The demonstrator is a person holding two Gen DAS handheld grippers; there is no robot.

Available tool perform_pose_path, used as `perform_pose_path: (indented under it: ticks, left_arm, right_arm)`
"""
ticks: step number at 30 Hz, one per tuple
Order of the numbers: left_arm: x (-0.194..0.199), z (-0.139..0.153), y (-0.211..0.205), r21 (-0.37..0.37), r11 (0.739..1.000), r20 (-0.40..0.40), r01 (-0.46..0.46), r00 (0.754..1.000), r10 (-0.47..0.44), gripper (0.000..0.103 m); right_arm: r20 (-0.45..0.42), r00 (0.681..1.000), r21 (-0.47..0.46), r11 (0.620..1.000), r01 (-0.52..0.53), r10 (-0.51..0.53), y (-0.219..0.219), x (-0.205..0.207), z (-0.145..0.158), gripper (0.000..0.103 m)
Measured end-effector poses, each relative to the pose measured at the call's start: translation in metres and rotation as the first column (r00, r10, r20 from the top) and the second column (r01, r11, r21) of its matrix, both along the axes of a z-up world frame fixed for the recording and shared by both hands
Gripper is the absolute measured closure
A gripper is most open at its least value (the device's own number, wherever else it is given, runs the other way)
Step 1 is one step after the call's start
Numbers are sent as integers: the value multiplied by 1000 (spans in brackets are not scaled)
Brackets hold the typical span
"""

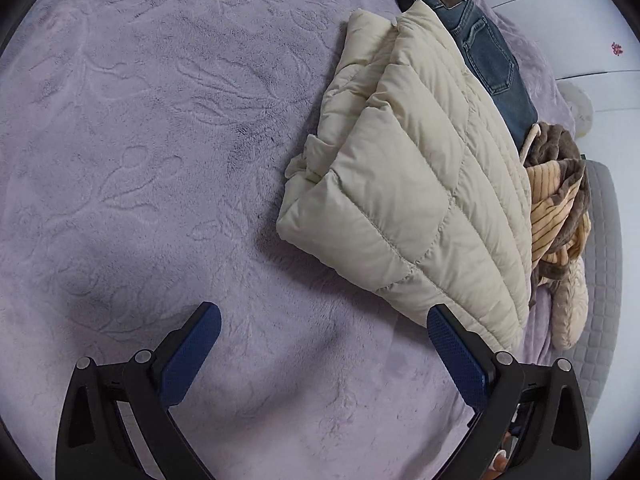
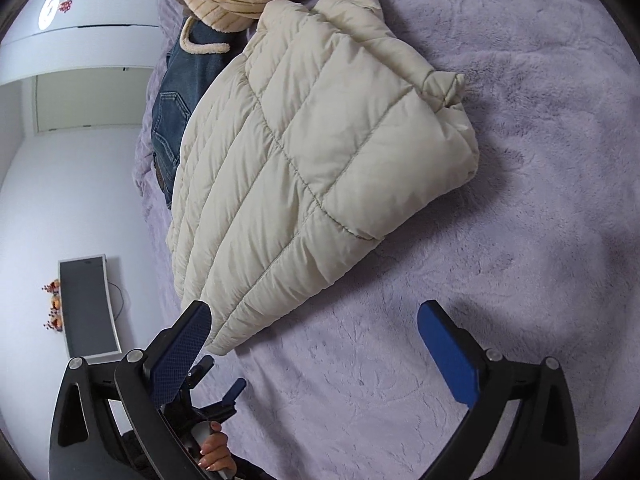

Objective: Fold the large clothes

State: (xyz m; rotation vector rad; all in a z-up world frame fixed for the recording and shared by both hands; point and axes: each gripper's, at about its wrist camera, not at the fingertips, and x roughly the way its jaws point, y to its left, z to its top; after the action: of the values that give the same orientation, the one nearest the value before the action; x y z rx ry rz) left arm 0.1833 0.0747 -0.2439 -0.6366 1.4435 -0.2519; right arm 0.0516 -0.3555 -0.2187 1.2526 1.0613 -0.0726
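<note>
Cream puffer jacket (image 1: 404,184), folded on the lavender blanket (image 1: 160,160), lies just ahead-right of the left gripper (image 1: 324,330) and ahead-left of the right gripper (image 2: 314,326), long axis running away from them, both jaws wide, empty.

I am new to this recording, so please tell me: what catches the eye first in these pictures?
The folded cream quilted puffer jacket lies on the lilac plush bedspread. Behind it lie blue denim jeans and a tan striped fleece garment. The left gripper and right gripper stand open and empty.
</note>
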Motion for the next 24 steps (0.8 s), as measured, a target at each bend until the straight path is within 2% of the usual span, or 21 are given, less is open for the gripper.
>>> perform_pose_path:
  ticks: [6, 17, 24]
  left_arm:
    - [18, -5, -11, -11, 1000, 29, 5, 1000, -4, 0]
    - [61, -14, -16, -63, 996, 72, -55, 996, 59, 0]
    - [81, -15, -21, -46, 996, 89, -73, 993, 77, 0]
  right_arm:
    - [16, 997, 64, 995, 74, -76, -11, -1, -15, 0]
    - [101, 971, 189, 962, 196, -218, -41, 18, -41, 0]
    - [114, 964, 212, 954, 214, -241, -49, 39, -52, 0]
